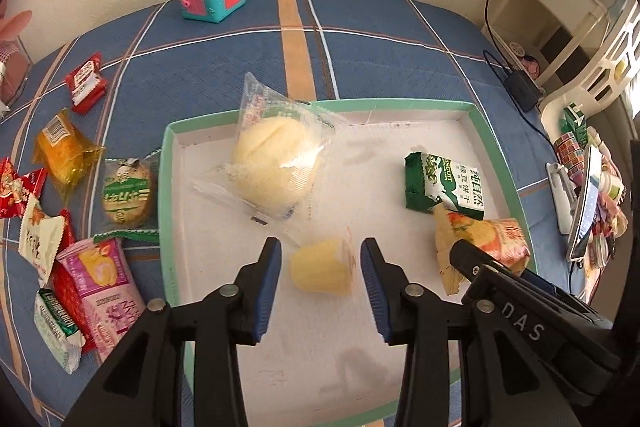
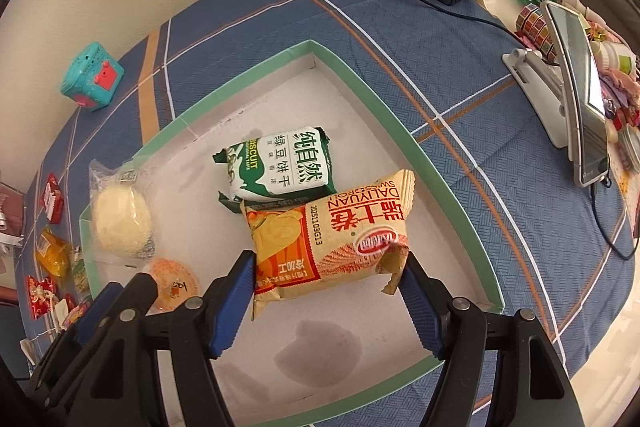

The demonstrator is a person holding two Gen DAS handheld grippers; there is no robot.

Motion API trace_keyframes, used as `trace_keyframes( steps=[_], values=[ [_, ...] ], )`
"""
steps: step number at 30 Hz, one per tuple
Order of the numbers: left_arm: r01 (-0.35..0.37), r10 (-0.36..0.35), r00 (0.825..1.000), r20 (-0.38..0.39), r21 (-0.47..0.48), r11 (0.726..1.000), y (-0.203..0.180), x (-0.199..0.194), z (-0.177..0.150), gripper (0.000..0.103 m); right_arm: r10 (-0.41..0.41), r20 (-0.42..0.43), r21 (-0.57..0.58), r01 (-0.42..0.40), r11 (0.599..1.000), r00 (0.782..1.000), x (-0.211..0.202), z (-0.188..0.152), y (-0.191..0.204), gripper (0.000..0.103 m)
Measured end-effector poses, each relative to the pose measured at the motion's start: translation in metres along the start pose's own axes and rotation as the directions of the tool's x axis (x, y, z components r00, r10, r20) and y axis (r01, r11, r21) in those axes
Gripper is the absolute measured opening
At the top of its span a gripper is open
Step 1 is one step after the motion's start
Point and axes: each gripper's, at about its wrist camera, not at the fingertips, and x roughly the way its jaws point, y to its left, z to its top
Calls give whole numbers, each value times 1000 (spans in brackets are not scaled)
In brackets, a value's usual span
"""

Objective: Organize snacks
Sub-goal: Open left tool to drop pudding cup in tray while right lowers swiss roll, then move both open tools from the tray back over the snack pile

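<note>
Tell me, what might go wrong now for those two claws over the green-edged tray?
Three things, perhaps. The right gripper straddles the orange swiss roll pack, one finger at its crumpled corner, so a pinch there might slip. The left gripper, open around the small yellow jelly cup, sits close to the right one and they could bump. The big clear-wrapped bun leans over the tray's rim and could slide out.

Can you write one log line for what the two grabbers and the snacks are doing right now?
left gripper: open around jelly cup | right gripper: open around swiss roll pack | tray: four snacks inside
</note>
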Motion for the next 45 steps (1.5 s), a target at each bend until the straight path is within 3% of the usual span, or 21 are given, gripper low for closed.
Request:
trace_keyframes(
  steps=[4, 8, 12, 16, 23, 25, 33, 45],
  values=[
    [-5, 5, 1000, -4, -23, 1000, 7, -10, -1, 51, 10, 13, -18, -10, 1000, 1000, -6, -2, 3, 78],
    [-18, 17, 1000, -10, -55, 998, 17, -20, -2, 56, 19, 30, -41, -18, 999, 999, -12, -4, 8, 91],
    [-18, 18, 1000, -10, -108, 994, 36, -30, -3, 57, 25, 45, -63, -22, 998, 999, -16, -7, 15, 98],
    [-76, 77, 997, 0, -153, 985, 62, -39, -5, 63, 25, 68, -96, -18, 995, 997, -21, -9, 25, 103],
    [-171, 181, 983, 21, -223, 960, 107, -54, -7, 75, 53, 98, -182, -34, 983, 994, -34, -18, 50, 103],
    [-199, 212, 977, 31, -238, 951, 119, -59, -9, 86, 69, 104, -215, -45, 976, 992, -37, -24, 61, 103],
    [-255, 281, 958, 61, -275, 927, 150, -73, -16, 92, 123, 115, -347, -76, 935, 986, -46, -52, 108, 103],
    [-264, 313, 946, 81, -361, 894, 195, -95, -32, 93, 254, 4, -444, -226, 867, 967, -43, -90, 166, 103]
  ],
)
